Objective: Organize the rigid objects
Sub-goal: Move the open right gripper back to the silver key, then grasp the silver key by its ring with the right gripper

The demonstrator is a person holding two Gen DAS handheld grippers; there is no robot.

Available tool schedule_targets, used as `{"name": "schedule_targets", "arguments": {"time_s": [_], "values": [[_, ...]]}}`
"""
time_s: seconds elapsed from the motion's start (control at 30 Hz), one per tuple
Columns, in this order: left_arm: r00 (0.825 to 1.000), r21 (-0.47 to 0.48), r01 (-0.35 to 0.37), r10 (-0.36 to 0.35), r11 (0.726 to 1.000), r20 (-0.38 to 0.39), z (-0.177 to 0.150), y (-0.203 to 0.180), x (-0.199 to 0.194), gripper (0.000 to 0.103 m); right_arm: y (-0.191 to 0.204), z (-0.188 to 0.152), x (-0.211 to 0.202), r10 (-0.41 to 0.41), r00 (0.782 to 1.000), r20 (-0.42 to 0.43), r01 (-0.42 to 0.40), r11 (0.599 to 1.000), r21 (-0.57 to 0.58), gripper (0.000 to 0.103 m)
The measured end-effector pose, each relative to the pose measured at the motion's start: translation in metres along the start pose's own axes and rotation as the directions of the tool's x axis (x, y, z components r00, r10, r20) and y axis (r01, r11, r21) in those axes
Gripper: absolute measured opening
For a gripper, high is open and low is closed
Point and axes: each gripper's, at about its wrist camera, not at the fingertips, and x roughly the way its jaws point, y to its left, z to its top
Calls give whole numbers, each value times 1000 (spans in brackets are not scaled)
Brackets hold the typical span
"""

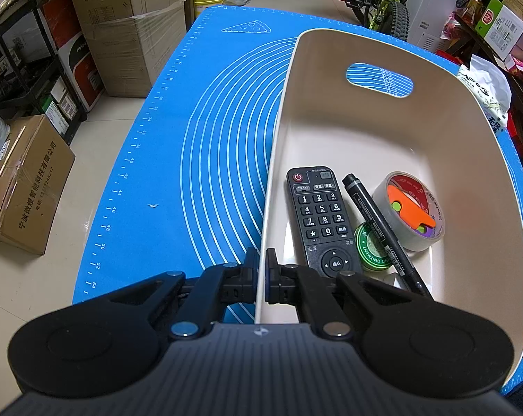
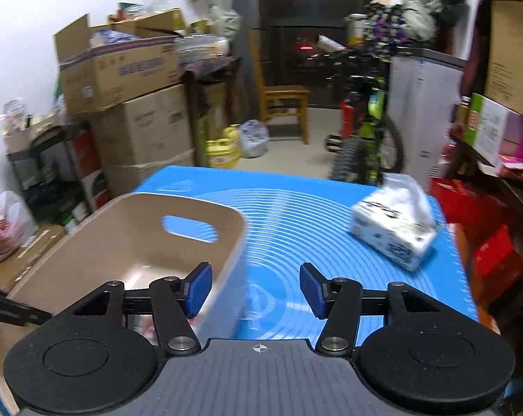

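Left gripper (image 1: pixel 261 270) pinches bin (image 1: pixel 278 131) wall (tin (image 1: pixel 372 248) reads "OINTMENT").

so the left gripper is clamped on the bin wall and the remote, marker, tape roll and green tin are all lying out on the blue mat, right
Not quite. The left gripper does clamp the bin wall, but the remote, marker, tape roll and green tin lie inside the bin, not on the blue mat. The left wrist view shows this.

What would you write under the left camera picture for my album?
Left gripper clamps the beige bin wall; remote, marker, tape roll inside.
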Motion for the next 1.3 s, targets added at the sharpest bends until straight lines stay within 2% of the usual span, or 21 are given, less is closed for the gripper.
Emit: {"name": "schedule_targets", "arguments": {"time_s": [0.27,0.4,0.63,0.77,1.07,1.2,1.3], "values": [[1000,1,-2,2,1000,0,-1,1,0,5,-22,-31,28,-63,994,-95,65,998,21,66],[1000,3,-4,4,1000,0,-1,1,0,5,-21,-47,45,-60,985,-165,64,998,19,66],[1000,5,-6,6,1000,0,-1,1,0,5,-15,-64,64,-34,971,-235,41,999,22,66],[1000,6,-5,5,1000,0,-1,1,0,5,-14,-65,80,-19,967,-256,30,999,39,66],[1000,10,-11,11,1000,0,-1,-1,1,5,-5,-69,100,-71,953,-296,59,997,-51,66],[1000,11,-12,12,1000,-1,-1,-1,1,5,-3,-67,99,-77,954,-290,55,995,-82,66],[1000,11,-12,12,1000,0,-1,-1,1,5,0,-65,97,-111,955,-274,83,990,-110,63]]}}
